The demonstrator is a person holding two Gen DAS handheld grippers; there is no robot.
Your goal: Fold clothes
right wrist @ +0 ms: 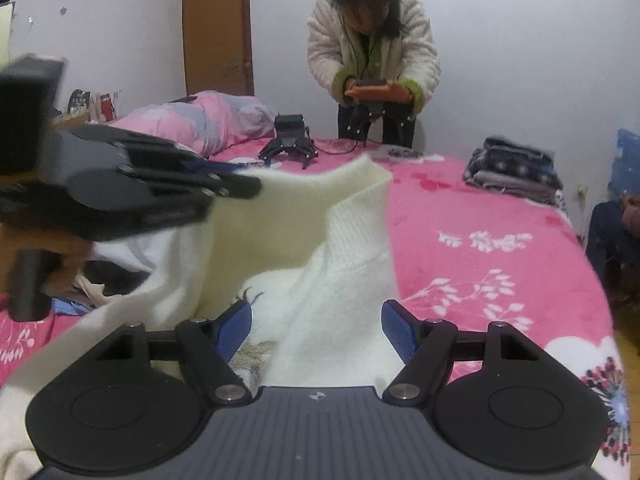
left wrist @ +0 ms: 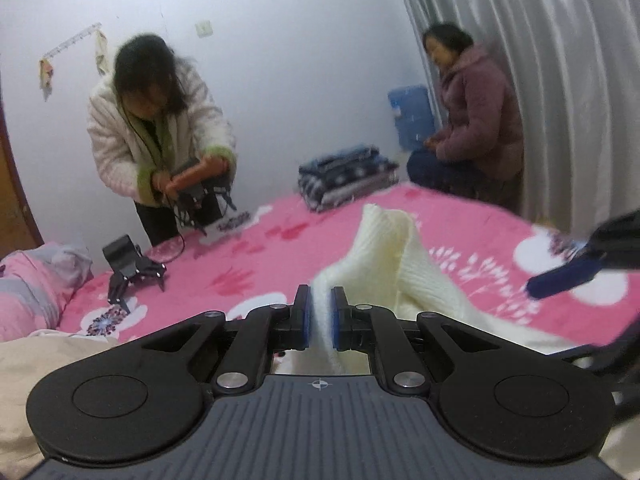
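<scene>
Cream sweater [left wrist: 384, 256] edge in left claw [left wrist: 319, 318], lifted.

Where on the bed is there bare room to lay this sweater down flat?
Free: the pink bedspread right of the cream sweater, short of the folded stack. Crowded: the far edge, with a spare gripper and a standing person, and the left side by the pillow.

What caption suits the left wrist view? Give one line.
Left hand-held gripper shut on a cream knit sweater, lifting it off the pink bedspread.
</scene>
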